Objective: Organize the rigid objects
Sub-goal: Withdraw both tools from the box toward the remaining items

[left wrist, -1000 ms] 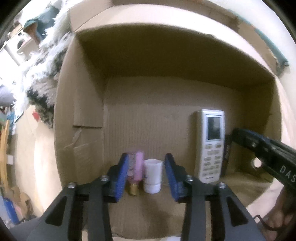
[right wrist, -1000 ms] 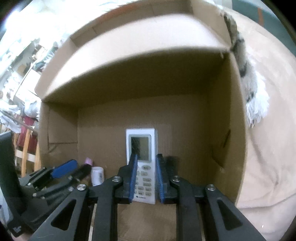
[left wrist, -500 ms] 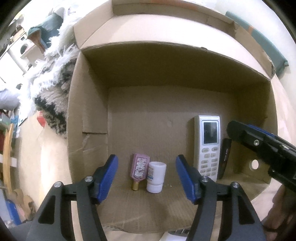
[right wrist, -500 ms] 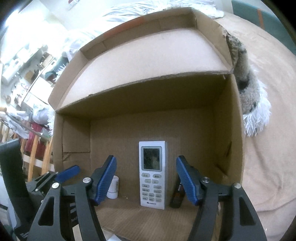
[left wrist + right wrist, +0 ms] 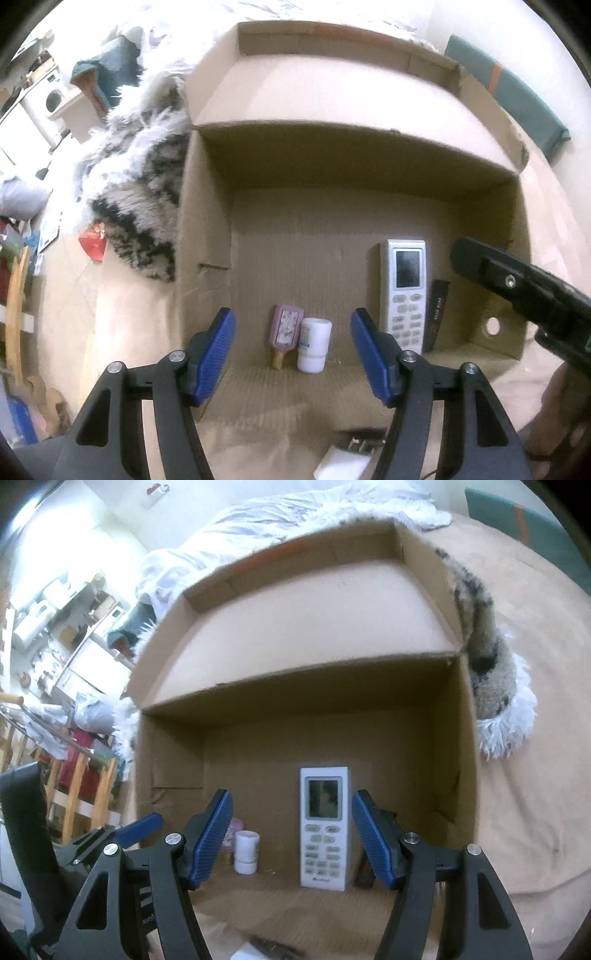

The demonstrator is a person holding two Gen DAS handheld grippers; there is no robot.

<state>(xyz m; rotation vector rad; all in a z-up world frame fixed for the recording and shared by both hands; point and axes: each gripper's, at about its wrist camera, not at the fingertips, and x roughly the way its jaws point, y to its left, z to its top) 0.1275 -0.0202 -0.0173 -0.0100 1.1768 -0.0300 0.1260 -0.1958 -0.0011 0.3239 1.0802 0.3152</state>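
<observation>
White remote (image 5: 324,827) upright in cardboard box (image 5: 207,236), logo unreadable, left claw (image 5: 293,356) released, right claw (image 5: 291,840) released

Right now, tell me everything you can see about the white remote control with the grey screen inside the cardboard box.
The white rectangular remote control looks like hard plastic, with a dark grey screen at its top and rows of pale oval buttons below. It stands upright on its bottom end on the brown cardboard box floor, apparently leaning against the back wall. A slim black object stands close beside it. Neither gripper touches it.
</observation>
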